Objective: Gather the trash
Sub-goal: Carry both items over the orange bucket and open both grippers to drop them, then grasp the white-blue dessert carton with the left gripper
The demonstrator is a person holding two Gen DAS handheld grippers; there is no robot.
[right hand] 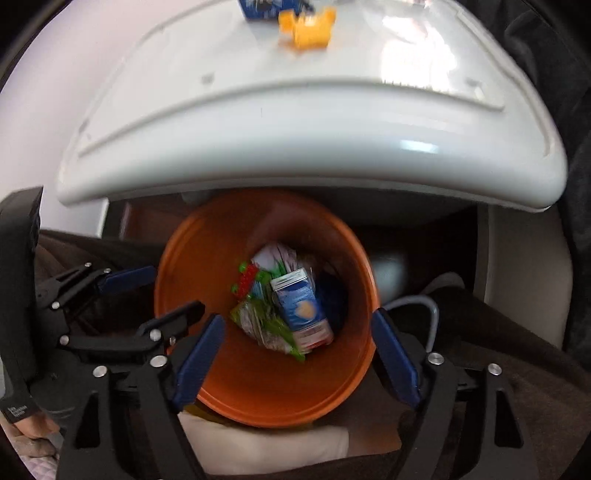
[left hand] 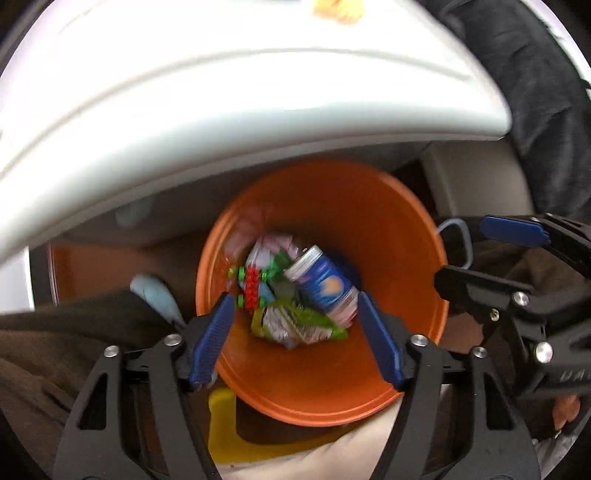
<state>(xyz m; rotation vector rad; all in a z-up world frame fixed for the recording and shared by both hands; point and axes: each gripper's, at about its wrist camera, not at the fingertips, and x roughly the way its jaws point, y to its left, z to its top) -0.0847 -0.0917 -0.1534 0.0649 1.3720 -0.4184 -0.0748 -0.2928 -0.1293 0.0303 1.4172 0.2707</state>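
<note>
An orange bin [left hand: 332, 387] stands below the white table's edge, and I look straight down into it. At its bottom lie a blue drink carton [left hand: 325, 288], a crumpled green wrapper [left hand: 295, 325], a red and green brick toy [left hand: 253, 286] and a pale pink wrapper. My left gripper [left hand: 295, 295] hangs open over the bin's mouth with nothing between its blue pads. My right gripper [right hand: 298, 316] is open and empty over the same bin [right hand: 266, 387], above the carton [right hand: 301, 306]. Each gripper also shows in the other's view, at the bin's side [left hand: 461, 251] [right hand: 176, 290].
The white table [right hand: 295, 147] overhangs the bin's far side; on it lie a yellow piece [right hand: 306, 29] and a blue pack [right hand: 258, 7]. Brown fabric [left hand: 37, 350] lies around the bin. A grey cord loop [right hand: 421, 306] is at its right, and black fabric [left hand: 535, 92] is at the far right.
</note>
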